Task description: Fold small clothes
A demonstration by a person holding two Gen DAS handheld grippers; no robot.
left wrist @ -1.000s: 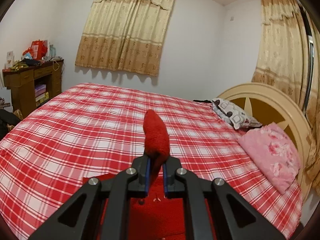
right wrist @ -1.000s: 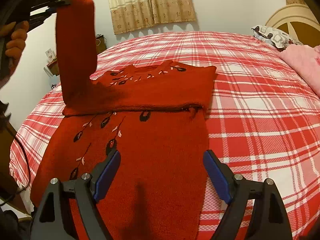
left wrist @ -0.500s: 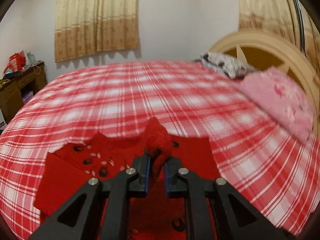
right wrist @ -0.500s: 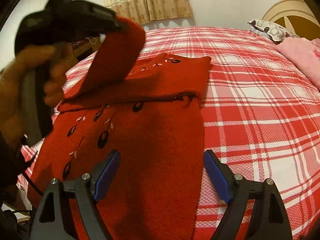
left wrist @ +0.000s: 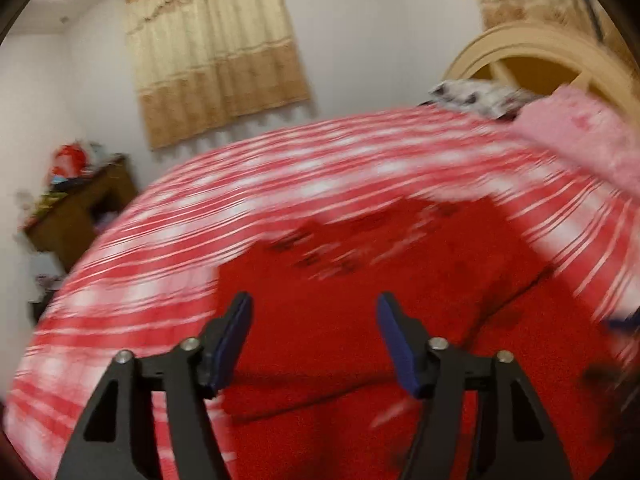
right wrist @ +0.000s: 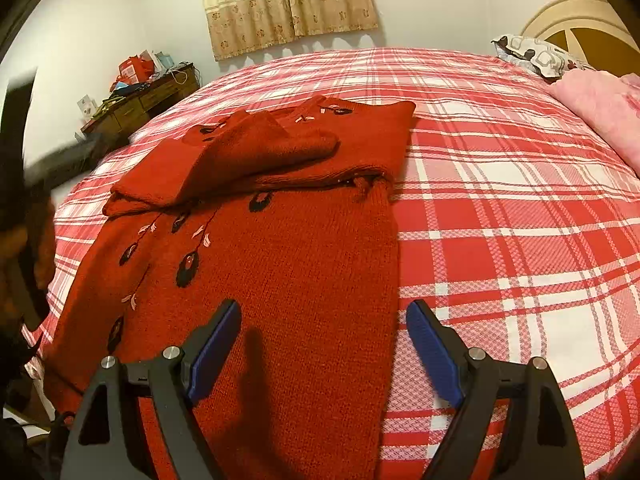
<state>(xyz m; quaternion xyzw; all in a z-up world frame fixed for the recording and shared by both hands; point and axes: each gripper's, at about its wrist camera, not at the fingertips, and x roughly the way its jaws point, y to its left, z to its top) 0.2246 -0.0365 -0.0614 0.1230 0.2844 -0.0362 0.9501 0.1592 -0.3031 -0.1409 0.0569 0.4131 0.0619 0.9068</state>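
right gripper (right wrist: 322, 344): jaws spread wide, nothing in them, hovering over the near hem
left gripper (left wrist: 312, 340): jaws opening, nothing between them, picture's blurry
sweater (right wrist: 280, 264): red, flat on the bed, sleeve (right wrist: 256, 156) folded across the chest
bed (right wrist: 520, 208): red plaid cover
far right: pink pillow (right wrist: 600, 108)

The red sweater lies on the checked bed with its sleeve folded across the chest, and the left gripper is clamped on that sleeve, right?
Not quite. The left gripper is opening, with nothing pinched between its pads, as the left wrist view shows. The sleeve lies loose across the chest of the red sweater on the checked bed.
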